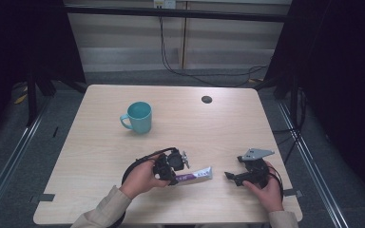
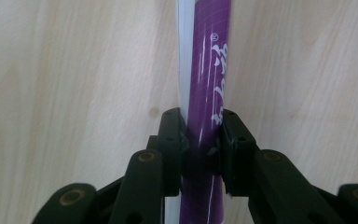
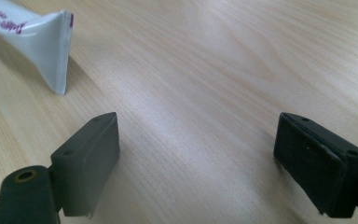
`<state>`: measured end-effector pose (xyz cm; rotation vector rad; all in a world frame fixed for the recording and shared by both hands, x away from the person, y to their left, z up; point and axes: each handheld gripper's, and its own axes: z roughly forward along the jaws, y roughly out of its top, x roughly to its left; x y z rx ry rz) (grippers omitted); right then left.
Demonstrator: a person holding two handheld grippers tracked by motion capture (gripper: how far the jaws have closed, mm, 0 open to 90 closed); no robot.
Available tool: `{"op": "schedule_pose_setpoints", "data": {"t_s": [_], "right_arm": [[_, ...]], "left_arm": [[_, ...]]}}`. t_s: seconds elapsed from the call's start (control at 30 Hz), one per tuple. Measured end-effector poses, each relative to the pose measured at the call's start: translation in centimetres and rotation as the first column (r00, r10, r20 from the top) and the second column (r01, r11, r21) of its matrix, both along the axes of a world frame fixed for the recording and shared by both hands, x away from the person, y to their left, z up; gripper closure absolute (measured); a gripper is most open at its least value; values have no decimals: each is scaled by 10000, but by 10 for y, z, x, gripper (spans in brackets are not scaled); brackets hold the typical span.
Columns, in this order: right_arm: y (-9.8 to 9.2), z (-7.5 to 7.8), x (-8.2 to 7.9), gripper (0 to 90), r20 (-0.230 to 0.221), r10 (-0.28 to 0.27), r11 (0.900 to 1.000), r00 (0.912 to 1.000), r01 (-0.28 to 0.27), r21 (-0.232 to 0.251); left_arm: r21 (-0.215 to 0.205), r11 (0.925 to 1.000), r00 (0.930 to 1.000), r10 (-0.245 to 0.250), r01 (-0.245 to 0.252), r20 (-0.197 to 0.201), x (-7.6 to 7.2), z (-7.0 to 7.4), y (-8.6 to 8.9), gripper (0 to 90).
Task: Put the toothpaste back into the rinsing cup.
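Where the purple and white tube [image 2: 204, 93] lies flat on the counter [image 1: 100, 142], the left hand-held gripper [image 2: 200, 140] has clamped its jaws tight across the tube's purple end. The right hand-held gripper [image 3: 196, 158], jaws wide and holding nothing, sits just beyond the crimped white tail, apparently resting on the wood. A teal mug [image 1: 138, 117] stands well behind.

Both grippers, left gripper [image 1: 175, 176] and right gripper [image 1: 229, 176], are black with trailing black cables; the right carries a grey three-cornered plate. Sleeves are beige.
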<state>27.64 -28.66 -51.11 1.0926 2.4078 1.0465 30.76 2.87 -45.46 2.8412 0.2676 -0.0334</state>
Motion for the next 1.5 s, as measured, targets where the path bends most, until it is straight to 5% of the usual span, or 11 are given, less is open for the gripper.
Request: {"op": "schedule_pose_setpoints", "data": {"t_s": [0.3,0.77,0.97,1.5], "right_arm": [[0,0,0,138,-1,-3,10000,10000,3,-2],[0,0,0,138,4,-5,10000,10000,5,-1],[0,0,0,138,6,-8,10000,10000,8,0],[0,0,0,138,7,-4,10000,10000,4,-2]], "left_arm": [[-330,9978,9983,579,-581,-73,13,12,39,743],[-284,9851,9855,1695,-1697,-92,26,3,93,743],[-425,9792,9798,1972,-1985,-331,27,-3,103,743],[-210,9773,9762,2092,-2107,-570,30,-5,101,727]]}}
